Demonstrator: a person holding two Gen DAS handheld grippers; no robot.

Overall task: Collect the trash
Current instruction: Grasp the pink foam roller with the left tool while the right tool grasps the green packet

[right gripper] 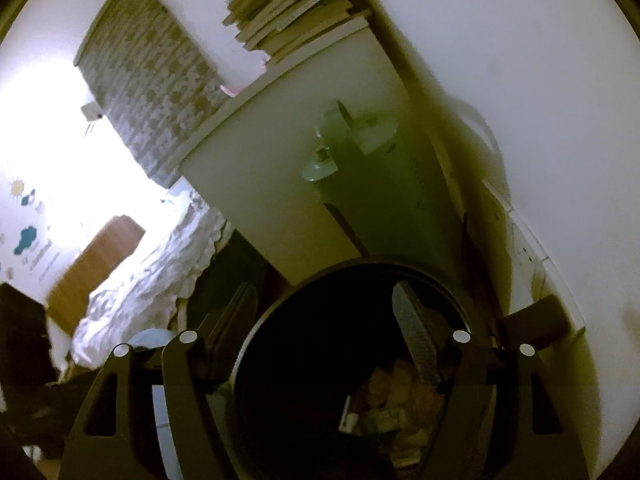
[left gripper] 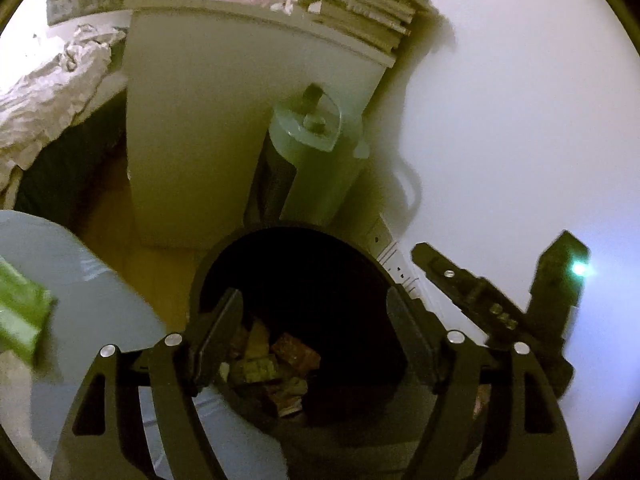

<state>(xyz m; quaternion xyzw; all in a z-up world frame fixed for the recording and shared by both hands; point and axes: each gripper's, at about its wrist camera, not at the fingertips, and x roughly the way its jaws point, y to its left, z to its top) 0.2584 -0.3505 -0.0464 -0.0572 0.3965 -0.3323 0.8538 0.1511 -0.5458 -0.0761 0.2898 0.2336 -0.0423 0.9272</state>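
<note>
Hovering over the dark bin, we hold both sets of fingers, left and right, spread and empty; wrappers lie inside it. Next we judge more trash must be fetched.

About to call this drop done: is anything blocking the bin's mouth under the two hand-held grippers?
Nothing visible. The bin is open-topped, with wrappers already lying inside. The left hand-held gripper and right hand-held gripper are above its mouth, jaws open and empty.
</note>
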